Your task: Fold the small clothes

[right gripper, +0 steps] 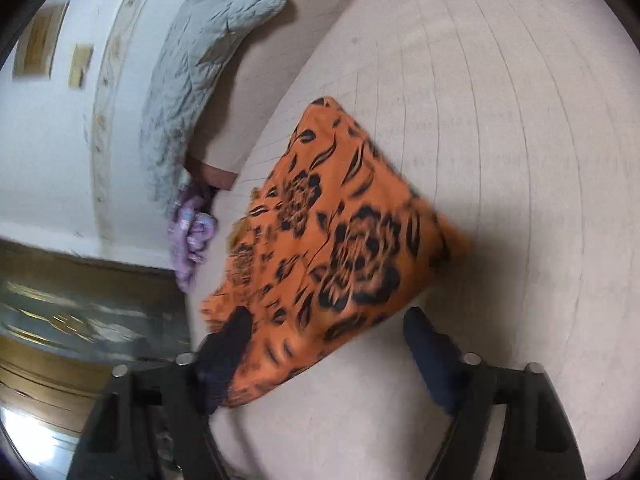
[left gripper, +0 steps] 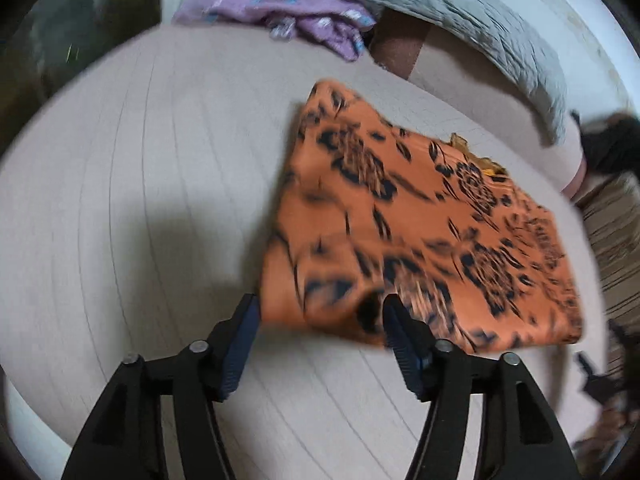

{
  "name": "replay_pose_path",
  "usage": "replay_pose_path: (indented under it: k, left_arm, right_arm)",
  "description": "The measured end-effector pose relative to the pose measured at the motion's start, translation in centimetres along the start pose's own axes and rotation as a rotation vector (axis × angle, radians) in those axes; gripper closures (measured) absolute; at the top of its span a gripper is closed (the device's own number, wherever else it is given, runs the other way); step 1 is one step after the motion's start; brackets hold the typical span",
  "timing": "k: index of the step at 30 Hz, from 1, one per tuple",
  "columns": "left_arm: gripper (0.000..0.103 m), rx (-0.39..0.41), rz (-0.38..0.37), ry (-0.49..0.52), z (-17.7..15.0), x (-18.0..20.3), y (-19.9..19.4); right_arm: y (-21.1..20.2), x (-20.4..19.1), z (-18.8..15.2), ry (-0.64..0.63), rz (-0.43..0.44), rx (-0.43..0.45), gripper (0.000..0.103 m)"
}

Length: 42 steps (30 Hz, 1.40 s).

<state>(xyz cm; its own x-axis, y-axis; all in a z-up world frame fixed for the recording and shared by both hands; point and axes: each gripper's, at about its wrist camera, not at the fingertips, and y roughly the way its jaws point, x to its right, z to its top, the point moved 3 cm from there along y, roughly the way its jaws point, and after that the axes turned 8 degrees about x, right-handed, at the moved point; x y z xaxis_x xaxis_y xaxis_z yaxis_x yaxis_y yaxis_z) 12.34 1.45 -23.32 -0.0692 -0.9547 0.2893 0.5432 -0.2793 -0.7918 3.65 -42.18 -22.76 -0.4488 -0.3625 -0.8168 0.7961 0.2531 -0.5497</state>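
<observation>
An orange garment with a black flower print (left gripper: 420, 232) lies folded on the pale bed sheet (left gripper: 140, 180). My left gripper (left gripper: 320, 316) is open, its fingers straddling the garment's near left corner without closing on it. In the right wrist view the same garment (right gripper: 340, 248) lies ahead. My right gripper (right gripper: 328, 336) is open over its near edge, the left finger (right gripper: 228, 344) resting on the cloth and the right finger (right gripper: 432, 352) over the sheet.
A crumpled purple garment (left gripper: 280, 12) lies at the far edge of the bed, also in the right wrist view (right gripper: 192, 236). A grey quilted blanket (left gripper: 480, 20) lies along the white wall (right gripper: 48, 168). The floor (right gripper: 60, 320) shows beyond the bed edge.
</observation>
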Motion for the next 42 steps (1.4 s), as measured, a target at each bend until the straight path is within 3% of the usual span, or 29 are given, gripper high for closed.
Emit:
replay_pose_path:
  k: [4, 6, 7, 10, 17, 18, 19, 20, 22, 25, 30, 34, 37, 39, 40, 42]
  left_arm:
    - [0.030, -0.088, -0.103, -0.210, -2.1, -1.6, 0.9]
    - [0.021, -0.039, -0.130, -0.292, -2.2, -1.9, 0.9]
    - [0.015, -0.029, -0.148, -0.304, -2.0, -1.6, 1.0]
    - [0.013, 0.010, -0.163, -0.316, -1.3, -1.0, 2.1]
    - [0.014, 0.102, -0.202, -0.397, 2.0, -1.4, 4.4]
    - [0.024, 0.107, -0.197, -0.386, 2.1, -1.4, 4.4]
    - [0.055, 0.107, -0.171, -0.361, 2.3, -1.4, 4.6]
    - [0.065, 0.087, -0.156, -0.340, 2.5, -1.5, 5.2]
    - [0.070, 0.074, -0.180, -0.374, 2.4, -2.1, 5.5]
    - [0.075, 0.088, -0.192, -0.361, 2.5, -1.8, 4.9]
    - [0.077, 0.138, -0.210, -0.259, 2.6, 0.0, 1.5]
    - [0.077, 0.094, -0.228, -0.161, 0.1, 1.1, -1.1]
    - [0.074, -0.016, -0.132, -0.069, -2.2, 1.1, -0.4]
    - [0.068, -0.079, -0.107, -0.093, -2.8, 0.1, 0.4]
    - [0.066, -0.105, -0.135, -0.147, -2.6, -0.7, 0.5]
    - [0.066, -0.135, -0.195, -0.241, -1.7, -2.2, -0.2]
  right_arm:
    - [0.7, -0.4, -0.9, 0.045, 0.016, 0.007, 0.022]
    - [1.8, -0.2, -1.5, 0.058, 0.009, -0.002, 0.022]
    - [2.7, 0.0, -1.7, 0.071, -0.004, -0.003, 0.022]
    - [5.0, 0.7, -1.9, 0.105, -0.005, 0.000, 0.022]
    - [7.7, 0.2, 0.6, 0.115, 0.019, 0.190, 0.026]
    - [7.8, 0.1, 0.9, 0.106, 0.008, 0.216, 0.037]
    - [8.1, 0.2, 1.2, 0.094, -0.014, 0.231, 0.064]
    - [8.5, 0.5, 1.5, 0.083, -0.041, 0.229, 0.070]
    - [8.5, 0.7, 1.7, 0.097, -0.039, 0.236, 0.072]
    - [7.6, -1.1, 1.4, -0.004, -0.072, 0.267, 0.075]
    - [3.6, -2.9, -0.1, -0.044, -0.016, 0.305, 0.076]
    - [-0.8, -2.5, -1.1, -0.061, 0.006, 0.321, 0.076]
    - [-2.0, -0.1, -2.2, -0.047, -0.031, 0.272, 0.075]
    - [-1.1, 2.3, -3.2, -0.007, -0.098, 0.176, 0.071]
    - [-0.5, 3.4, -3.5, 0.017, -0.123, 0.130, 0.069]
    - [-0.5, 4.9, -3.6, 0.090, -0.063, 0.100, 0.065]
